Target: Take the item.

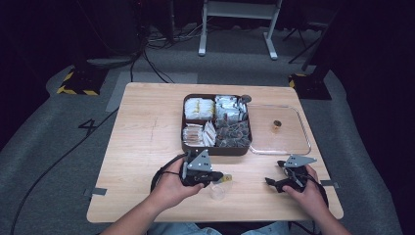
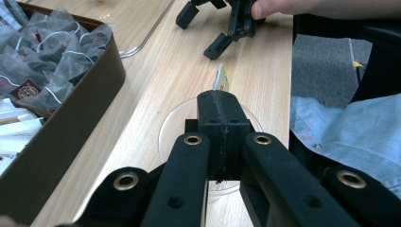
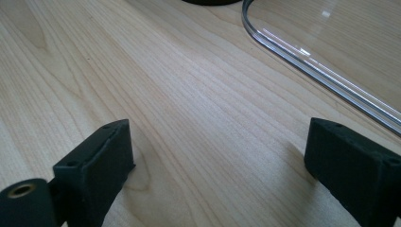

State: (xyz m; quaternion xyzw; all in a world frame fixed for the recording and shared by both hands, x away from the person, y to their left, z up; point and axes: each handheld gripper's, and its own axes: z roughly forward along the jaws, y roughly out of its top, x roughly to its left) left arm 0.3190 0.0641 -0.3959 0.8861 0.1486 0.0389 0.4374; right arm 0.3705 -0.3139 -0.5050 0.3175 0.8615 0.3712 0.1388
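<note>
A small yellow-and-white paper tea-bag tag is pinched between the closed jaws of the left gripper above a clear, round plastic cup standing on the pale wooden table, so a bag seems to have been drawn from the dark brown compartmented box of tea bags, though whether it is in the cup cannot be told. The tag stands on edge, its long axis pointing forward, away from the jaws. The right gripper rests wide and empty near the clear plastic lid, which probably remains to be fitted.
</note>
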